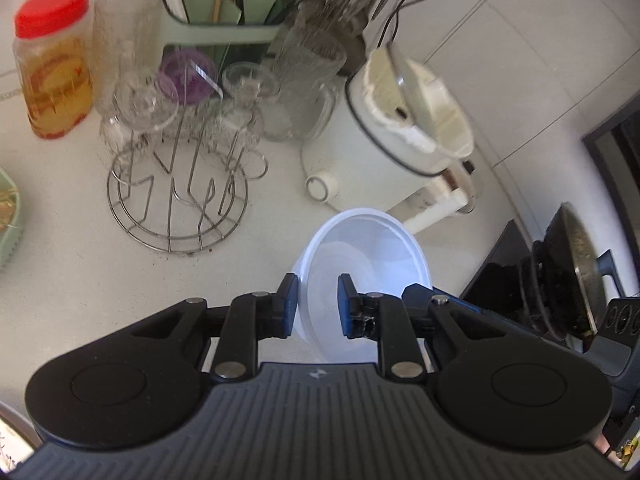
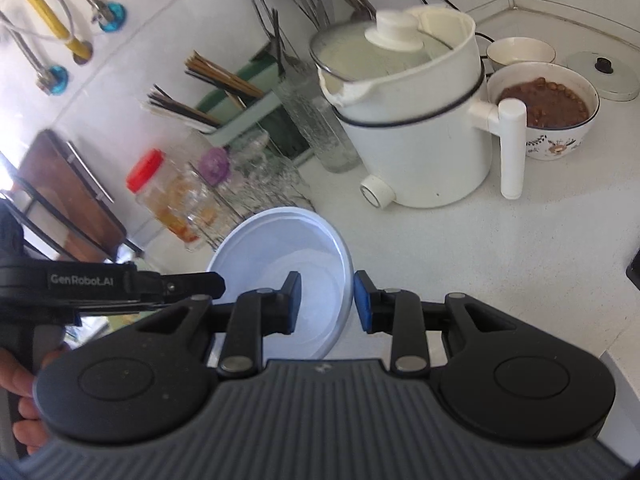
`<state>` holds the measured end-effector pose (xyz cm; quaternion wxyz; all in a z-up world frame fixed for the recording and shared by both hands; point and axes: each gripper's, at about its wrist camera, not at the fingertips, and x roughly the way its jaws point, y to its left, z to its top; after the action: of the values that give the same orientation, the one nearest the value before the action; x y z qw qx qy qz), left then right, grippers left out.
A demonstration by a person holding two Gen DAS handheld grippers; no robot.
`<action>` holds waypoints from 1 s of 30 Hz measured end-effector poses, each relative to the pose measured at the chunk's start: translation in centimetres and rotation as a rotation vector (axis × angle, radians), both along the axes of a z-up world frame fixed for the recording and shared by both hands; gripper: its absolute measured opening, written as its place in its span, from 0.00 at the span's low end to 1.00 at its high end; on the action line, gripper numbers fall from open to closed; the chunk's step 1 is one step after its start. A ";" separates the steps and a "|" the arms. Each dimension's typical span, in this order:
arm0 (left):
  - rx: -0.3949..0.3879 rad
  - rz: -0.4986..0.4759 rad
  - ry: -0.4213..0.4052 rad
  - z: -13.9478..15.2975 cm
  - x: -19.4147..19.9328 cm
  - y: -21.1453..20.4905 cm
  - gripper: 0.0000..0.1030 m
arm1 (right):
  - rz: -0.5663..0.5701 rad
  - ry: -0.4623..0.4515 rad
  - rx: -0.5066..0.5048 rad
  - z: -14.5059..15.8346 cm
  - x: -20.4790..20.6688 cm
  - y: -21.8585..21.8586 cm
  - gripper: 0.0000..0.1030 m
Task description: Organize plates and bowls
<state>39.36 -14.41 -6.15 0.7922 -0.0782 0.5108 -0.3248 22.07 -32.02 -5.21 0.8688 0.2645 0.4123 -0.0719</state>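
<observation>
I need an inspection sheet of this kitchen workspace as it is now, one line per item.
Surface: white countertop, crowded along the wall.
Job's things: translucent white bowl held off the counter by both grippers; bowl of brown food and small empty bowl near the corner.
Clutter: white electric pot, wire glass rack, red-lidded jar, chopstick holder, pot lid.
Grippers: left gripper shut on the bowl's rim; right gripper shut on the opposite rim.
Cables: black cables on the wall.
Surroundings: tiled wall, frying pan on stove.
</observation>
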 end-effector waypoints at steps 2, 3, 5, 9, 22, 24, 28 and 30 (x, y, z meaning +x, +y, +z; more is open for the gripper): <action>0.002 0.013 -0.017 1.0 -0.4 0.6 0.24 | 0.002 -0.014 -0.003 0.7 -0.2 0.6 0.31; 0.005 0.019 -0.026 1.4 -0.6 0.8 0.24 | 0.007 -0.019 -0.003 1.0 -0.2 0.9 0.31; 0.004 0.029 -0.040 2.0 -1.0 1.6 0.24 | 0.017 -0.028 0.000 1.5 -0.5 1.6 0.31; 0.005 0.051 -0.044 2.4 -1.9 3.3 0.24 | 0.032 -0.034 0.002 2.0 -1.0 3.1 0.31; -0.022 0.141 -0.084 2.1 -5.8 7.7 0.24 | 0.081 -0.036 -0.054 2.7 -2.2 7.2 0.31; -0.023 0.143 -0.098 2.3 -6.6 8.5 0.24 | 0.089 -0.039 -0.051 2.9 -2.4 7.7 0.31; -0.018 0.179 -0.098 1.8 -7.7 10.3 0.24 | 0.118 -0.030 -0.040 2.3 -2.5 9.0 0.31; -0.002 0.192 -0.098 1.4 -8.2 11.0 0.24 | 0.127 -0.014 -0.040 1.9 -2.5 9.9 0.31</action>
<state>31.12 -3.38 -4.73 0.8436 -0.1116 0.4610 -0.2516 19.53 -22.16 -3.30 0.8797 0.2208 0.4205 -0.0232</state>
